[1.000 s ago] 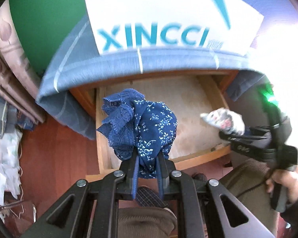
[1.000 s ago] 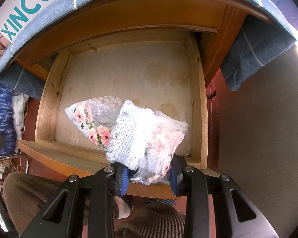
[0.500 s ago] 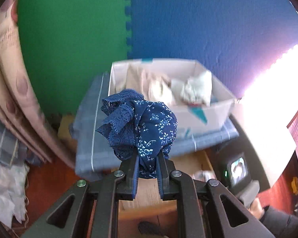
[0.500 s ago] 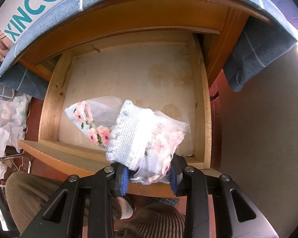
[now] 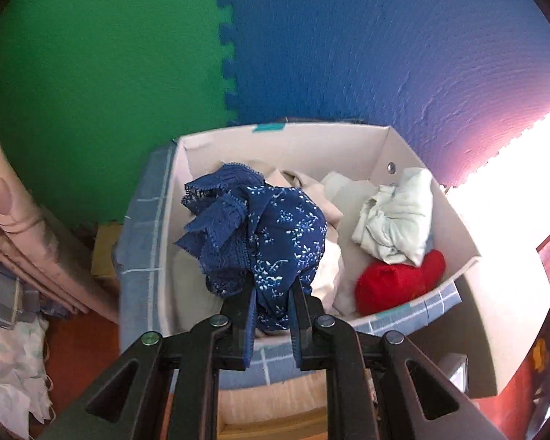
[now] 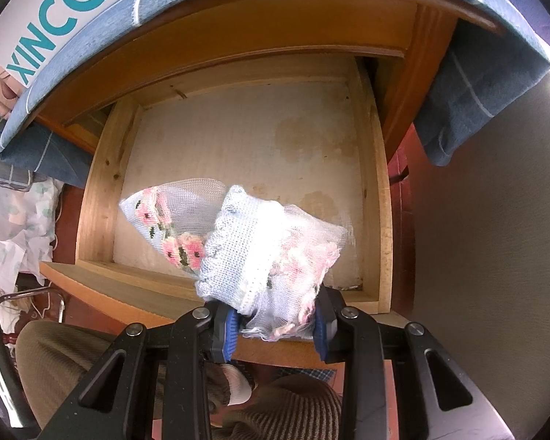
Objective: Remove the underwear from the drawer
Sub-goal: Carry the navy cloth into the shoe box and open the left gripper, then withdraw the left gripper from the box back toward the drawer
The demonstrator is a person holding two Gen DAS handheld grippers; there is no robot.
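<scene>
Left tool (image 5: 271,293) pinches navy briefs (image 5: 260,234) over the box (image 5: 454,227) – to drop them, I reckon – while the right tool (image 6: 275,326) pinches a floral pair (image 6: 245,253) above the bare drawer (image 6: 374,198).

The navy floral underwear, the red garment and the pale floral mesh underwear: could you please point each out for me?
navy floral underwear (image 5: 286,234), left wrist view, printed panel.
red garment (image 5: 396,282), left wrist view, its middle.
pale floral mesh underwear (image 6: 245,249), right wrist view, knitted band.

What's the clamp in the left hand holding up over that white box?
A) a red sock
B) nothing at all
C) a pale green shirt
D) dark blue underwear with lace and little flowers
D: the left gripper is shut on the dark blue underwear, lace-edged and flower-printed, above the white box.
</scene>
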